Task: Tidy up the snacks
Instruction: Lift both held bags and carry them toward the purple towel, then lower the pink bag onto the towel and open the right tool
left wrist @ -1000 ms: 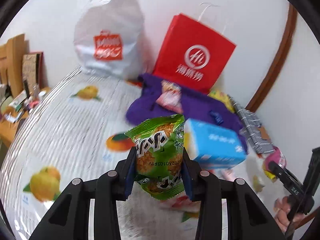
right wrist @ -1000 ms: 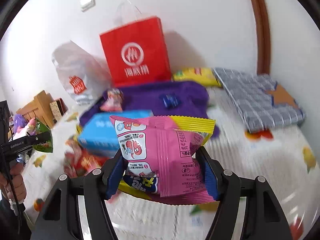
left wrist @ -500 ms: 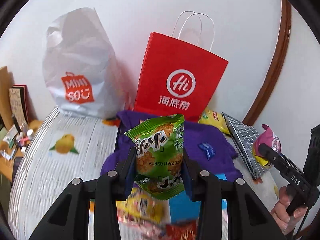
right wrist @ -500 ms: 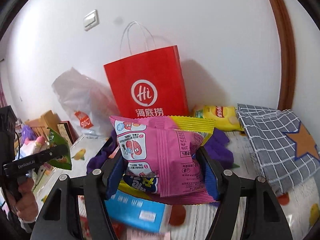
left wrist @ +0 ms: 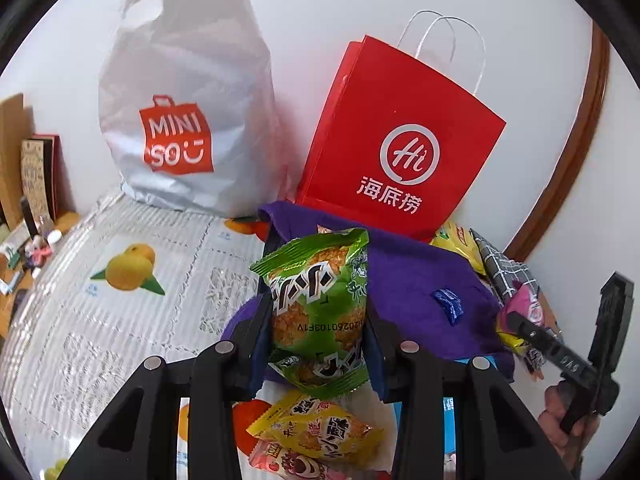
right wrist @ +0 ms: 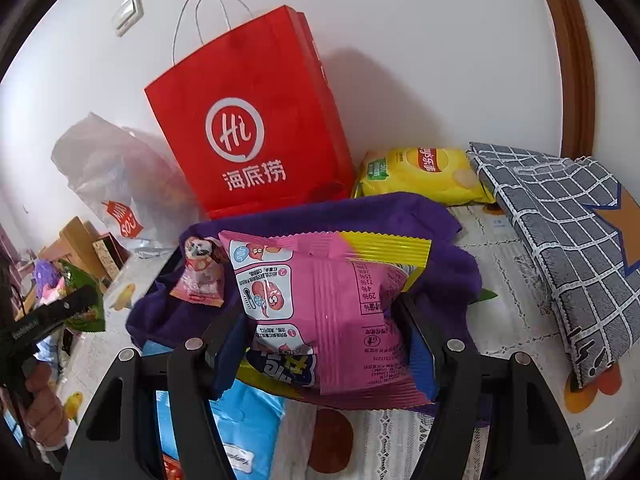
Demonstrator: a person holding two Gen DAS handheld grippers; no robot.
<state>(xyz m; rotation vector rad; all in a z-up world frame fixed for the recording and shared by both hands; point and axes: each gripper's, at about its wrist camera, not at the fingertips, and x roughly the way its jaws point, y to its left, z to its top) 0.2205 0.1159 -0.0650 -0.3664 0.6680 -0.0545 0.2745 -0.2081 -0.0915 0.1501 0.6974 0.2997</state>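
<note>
My left gripper (left wrist: 318,320) is shut on a green snack packet (left wrist: 318,300), held above the table in front of a purple cloth bag (left wrist: 416,292). My right gripper (right wrist: 324,320) is shut on a pink and yellow snack packet (right wrist: 320,304), held above the same purple bag (right wrist: 360,216). A red paper bag (left wrist: 400,140) stands against the wall behind the purple bag, and shows in the right wrist view (right wrist: 248,120). The right gripper with its pink packet shows at the right of the left view (left wrist: 528,328). The left gripper shows at the left of the right view (right wrist: 60,308).
A white Miniso plastic bag (left wrist: 180,120) stands left of the red bag. A yellow chip bag (right wrist: 424,172) and a grey checked cloth (right wrist: 568,240) lie to the right. A blue pack (right wrist: 236,424), a small pink packet (right wrist: 200,276) and loose snacks (left wrist: 316,432) lie on the fruit-print tablecloth (left wrist: 100,300).
Both grippers have moved forward toward the purple bag and the red bag, each still holding its packet. The views have tilted down a little since half a second ago.
</note>
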